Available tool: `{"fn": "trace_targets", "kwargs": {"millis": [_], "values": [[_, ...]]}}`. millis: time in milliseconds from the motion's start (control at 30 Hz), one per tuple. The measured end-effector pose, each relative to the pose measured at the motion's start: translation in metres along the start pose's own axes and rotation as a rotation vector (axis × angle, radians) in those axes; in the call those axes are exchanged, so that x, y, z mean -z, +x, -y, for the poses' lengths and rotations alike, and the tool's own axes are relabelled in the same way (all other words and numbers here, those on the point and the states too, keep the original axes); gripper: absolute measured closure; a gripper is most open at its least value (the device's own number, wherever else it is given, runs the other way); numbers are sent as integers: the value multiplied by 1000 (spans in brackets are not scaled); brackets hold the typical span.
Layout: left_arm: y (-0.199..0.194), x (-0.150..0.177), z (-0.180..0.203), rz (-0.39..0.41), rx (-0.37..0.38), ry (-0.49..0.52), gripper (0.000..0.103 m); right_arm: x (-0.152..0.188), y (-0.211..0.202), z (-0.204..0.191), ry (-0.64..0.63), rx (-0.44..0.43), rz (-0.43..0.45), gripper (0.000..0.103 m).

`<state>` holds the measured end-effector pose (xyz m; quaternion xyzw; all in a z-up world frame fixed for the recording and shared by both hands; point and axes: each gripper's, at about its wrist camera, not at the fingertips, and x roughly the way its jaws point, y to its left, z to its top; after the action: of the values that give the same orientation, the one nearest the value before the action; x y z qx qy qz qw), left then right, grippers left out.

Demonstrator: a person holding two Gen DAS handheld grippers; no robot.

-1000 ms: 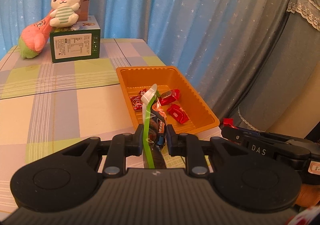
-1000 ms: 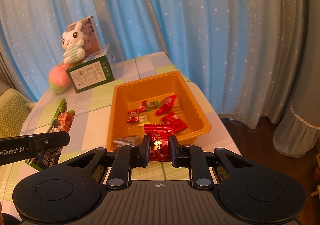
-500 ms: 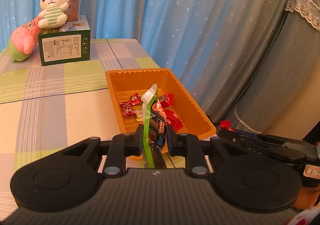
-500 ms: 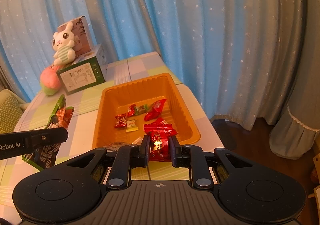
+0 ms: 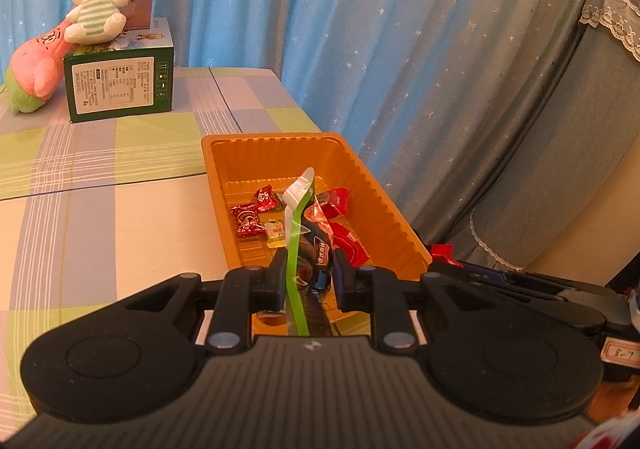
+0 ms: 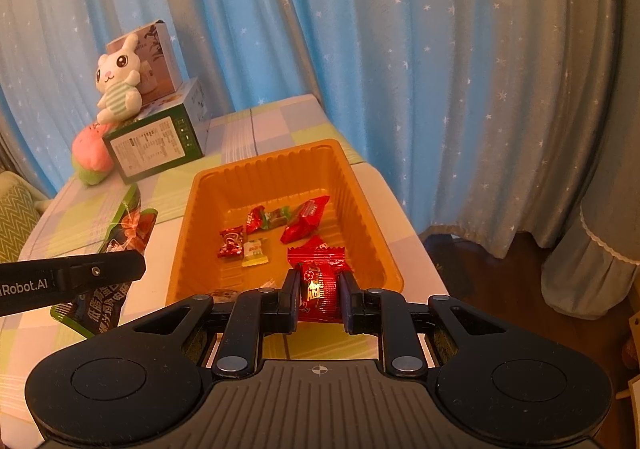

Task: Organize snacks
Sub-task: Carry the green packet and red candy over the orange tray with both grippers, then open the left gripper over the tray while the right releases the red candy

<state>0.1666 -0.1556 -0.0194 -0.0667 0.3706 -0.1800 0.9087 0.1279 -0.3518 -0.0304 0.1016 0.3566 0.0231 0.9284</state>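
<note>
An orange tray [image 5: 376,193] [image 6: 360,185] sits near the table's right edge with several small wrapped candies [image 6: 304,215] in it. My left gripper [image 5: 307,277] is shut on a green and black snack bag [image 5: 298,249], held edge-on over the tray's near end; the bag also shows in the right wrist view [image 6: 120,241] left of the tray. My right gripper [image 6: 320,291] is shut on a red candy packet [image 6: 318,273] just above the tray's near rim. The right gripper also shows in the left wrist view [image 5: 520,289], low on the right.
A green box [image 5: 120,89] [image 6: 156,145] with a plush rabbit [image 5: 100,5] and a pink plush [image 5: 36,73] stands at the table's far left. Blue star curtains [image 5: 360,29] hang behind. The table edge runs close along the tray's right side.
Both grippers have shifted slightly relative to the tray, which now sits a little further right and closer in the views. Both grips are unchanged.
</note>
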Motion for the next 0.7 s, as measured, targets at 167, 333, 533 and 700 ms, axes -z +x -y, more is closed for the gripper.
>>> {"fn": "trace_targets", "kwargs": {"millis": [167, 333, 533, 700], "values": [[10, -4, 0, -5, 2, -5, 83, -5, 12, -1, -15, -8, -15, 82], [22, -8, -2, -12, 3, -15, 83, -8, 23, -2, -29, -12, -27, 82], [36, -16, -3, -17, 9, -20, 83, -16, 37, -1, -44, -8, -35, 82], [46, -22, -5, -20, 8, -18, 83, -21, 49, 2, -43, -4, -42, 82]]}}
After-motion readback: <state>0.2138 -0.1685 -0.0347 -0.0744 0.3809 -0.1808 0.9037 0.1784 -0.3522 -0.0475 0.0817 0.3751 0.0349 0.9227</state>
